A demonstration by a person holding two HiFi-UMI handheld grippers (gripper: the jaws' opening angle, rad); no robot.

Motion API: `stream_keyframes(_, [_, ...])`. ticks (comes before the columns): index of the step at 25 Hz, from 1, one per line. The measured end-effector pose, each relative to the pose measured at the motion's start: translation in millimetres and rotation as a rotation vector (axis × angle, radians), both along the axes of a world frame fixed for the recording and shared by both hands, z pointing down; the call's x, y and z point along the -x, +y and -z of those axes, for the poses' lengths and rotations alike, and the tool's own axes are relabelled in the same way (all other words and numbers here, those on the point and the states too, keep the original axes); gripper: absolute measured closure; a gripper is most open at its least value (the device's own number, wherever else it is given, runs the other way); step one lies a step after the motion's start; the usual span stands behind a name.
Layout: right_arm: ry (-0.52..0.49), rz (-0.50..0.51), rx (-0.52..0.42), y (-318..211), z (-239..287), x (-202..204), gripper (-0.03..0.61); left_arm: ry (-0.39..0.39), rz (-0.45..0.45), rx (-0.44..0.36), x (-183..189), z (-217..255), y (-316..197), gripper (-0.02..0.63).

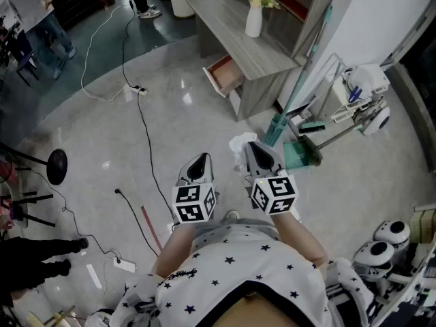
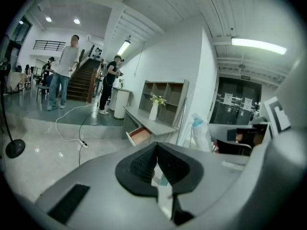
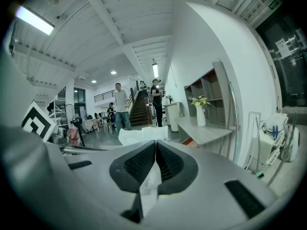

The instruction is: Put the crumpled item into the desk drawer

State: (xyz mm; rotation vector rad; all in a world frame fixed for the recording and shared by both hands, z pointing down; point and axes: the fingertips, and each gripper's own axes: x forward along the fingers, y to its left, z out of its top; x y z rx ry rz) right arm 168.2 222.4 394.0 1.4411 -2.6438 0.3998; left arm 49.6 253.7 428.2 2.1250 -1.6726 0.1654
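Note:
My right gripper [image 1: 253, 147] is shut on a white crumpled item [image 1: 239, 144], which sticks out to the left of its tips. In the right gripper view the crumpled item [image 3: 143, 135] shows above and between the closed jaws of the right gripper [image 3: 156, 143]. My left gripper [image 1: 201, 159] hangs beside it, shut and holding nothing; its jaws meet in the left gripper view [image 2: 156, 145]. Ahead stands the grey desk [image 1: 240, 34], its drawer [image 1: 223, 74] pulled open. The drawer [image 2: 139, 135] also shows in the left gripper view, apart from both grippers.
A white vase with flowers [image 1: 253, 18] stands on the desk. A broom and teal dustpan [image 1: 298, 153] lean just right of the grippers. Cables and a power strip [image 1: 138, 90] cross the floor at left, near a black stand base [image 1: 56, 166]. White machines [image 1: 365, 88] stand at right.

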Motion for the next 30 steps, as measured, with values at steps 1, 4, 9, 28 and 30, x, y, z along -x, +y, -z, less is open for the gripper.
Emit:
stream_keyframes(1, [-0.001, 0.003, -0.004, 1, 2, 0, 0.58, -0.001, 0.006, -0.004, 0, 2, 0, 0.601])
stream_keyframes(4, [-0.006, 0.006, -0.014, 3, 6, -2, 0.58, -0.004, 0.013, -0.014, 0, 8, 1, 0.601])
stream_keyframes(9, [-0.005, 0.021, -0.018, 5, 8, 0, 0.58, -0.014, 0.024, -0.02, 2, 12, 7, 0.601])
stream_keyframes(28, [-0.009, 0.113, -0.01, 3, 2, 6, 0.578, 0.017, 0.099, 0.001, 3, 1, 7, 0.601])
stream_keyframes(30, [-0.006, 0.124, -0.008, -2, 1, 12, 0.578, 0.022, 0.102, 0.002, 5, 0, 1, 0.601])
